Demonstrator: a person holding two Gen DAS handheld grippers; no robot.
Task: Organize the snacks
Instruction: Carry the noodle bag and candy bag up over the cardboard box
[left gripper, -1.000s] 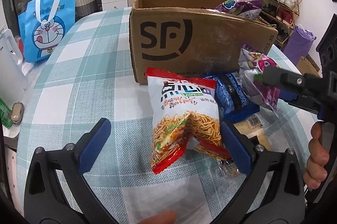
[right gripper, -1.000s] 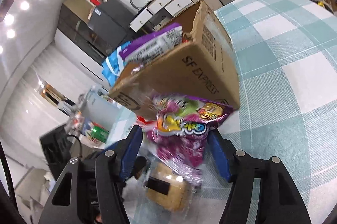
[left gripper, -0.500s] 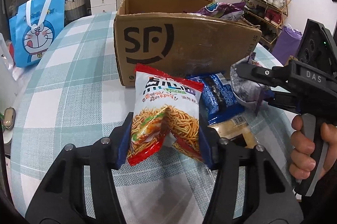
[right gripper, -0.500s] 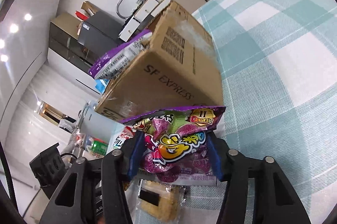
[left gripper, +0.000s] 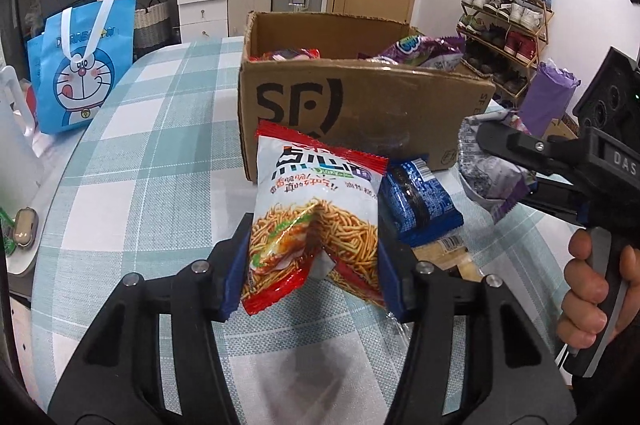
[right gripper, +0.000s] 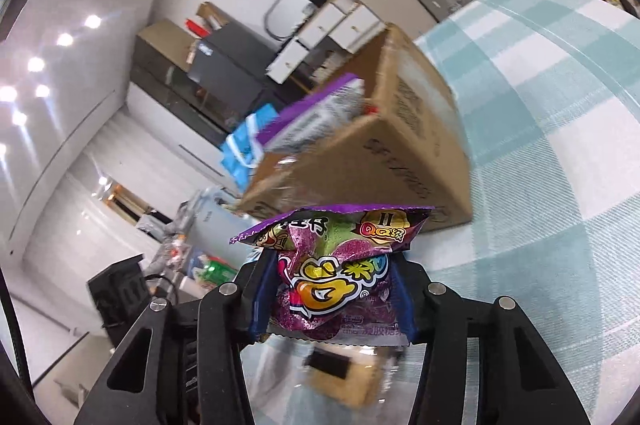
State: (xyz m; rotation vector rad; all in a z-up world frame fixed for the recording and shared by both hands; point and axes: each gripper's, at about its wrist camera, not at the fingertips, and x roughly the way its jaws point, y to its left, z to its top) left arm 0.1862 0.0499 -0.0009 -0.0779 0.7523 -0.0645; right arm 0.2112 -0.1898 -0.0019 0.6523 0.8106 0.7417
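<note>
Both claws loaded. My left gripper (left gripper: 314, 261) is clamped on the noodle snack bag (left gripper: 316, 213), pads squeezing its lower half; top edge stands up in front of the cardboard box (left gripper: 360, 113), and the bag looks lifted off the checked tablecloth (left gripper: 140, 153). My right gripper (right gripper: 332, 299) is pinched on the purple candy bag (right gripper: 336, 273) mid-body, sealed top flaring above the fingers, box just behind it. I judge both packs light, soft and crinkly: film is slick, contents crushable, so moderate squeeze only, hold across the middle, not the seam. The noodle bag already creases at the pads. 2 more packs sit on the table beside the box: a blue cookie pack (left gripper: 420, 201) and a tan pack (left gripper: 444, 257) partly under it. Box already holds snacks, incl. a purple bag (left gripper: 424, 51) at its rim. Next move, likely: lift over the rim and drop.
</note>
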